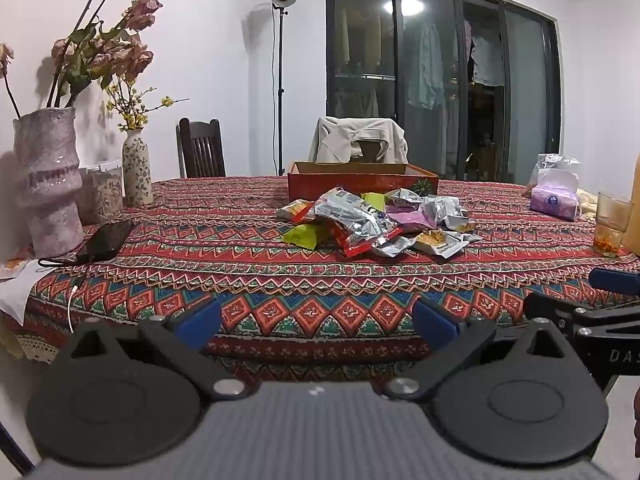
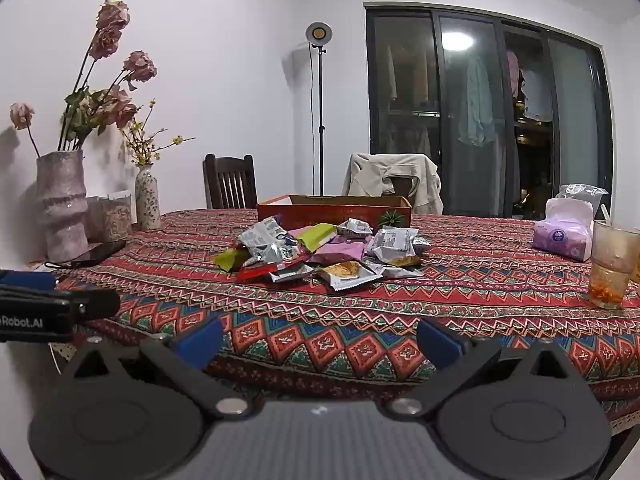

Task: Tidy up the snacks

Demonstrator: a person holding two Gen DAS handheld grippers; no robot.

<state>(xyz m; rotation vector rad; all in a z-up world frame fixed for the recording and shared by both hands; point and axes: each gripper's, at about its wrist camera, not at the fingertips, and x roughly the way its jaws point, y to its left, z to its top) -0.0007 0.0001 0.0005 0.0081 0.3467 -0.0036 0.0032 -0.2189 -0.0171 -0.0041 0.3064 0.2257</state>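
Both claws sit at the near edge of the table, spread as wide as they go with nothing between the blue pads: the left gripper (image 1: 316,322) and the right gripper (image 2: 318,340) each hang just over the patterned tablecloth (image 1: 280,280), tipped slightly down toward the middle of the table. Neither touches anything.

Judging by how things lie, the sorting has not begun — the snack packets (image 1: 372,220) are all in one loose heap near the table's centre, overlapping at odd angles, and the red cardboard box (image 1: 362,180) just behind them on the far side looks empty as far as its rim lets one see. Every packet is left to move.

In the heap are crinkled silver foil sachets, a couple of lime-green packs, a pink one, a larger silver bag with a red edge and some small packs printed with orange food. They look light, slippery and easily crushed.

Off to the right stand a tissue pack (image 1: 554,196) and a drinking glass (image 1: 612,224); at far left, a vase (image 1: 46,176) and a phone (image 1: 106,240) — all well apart from the heap.
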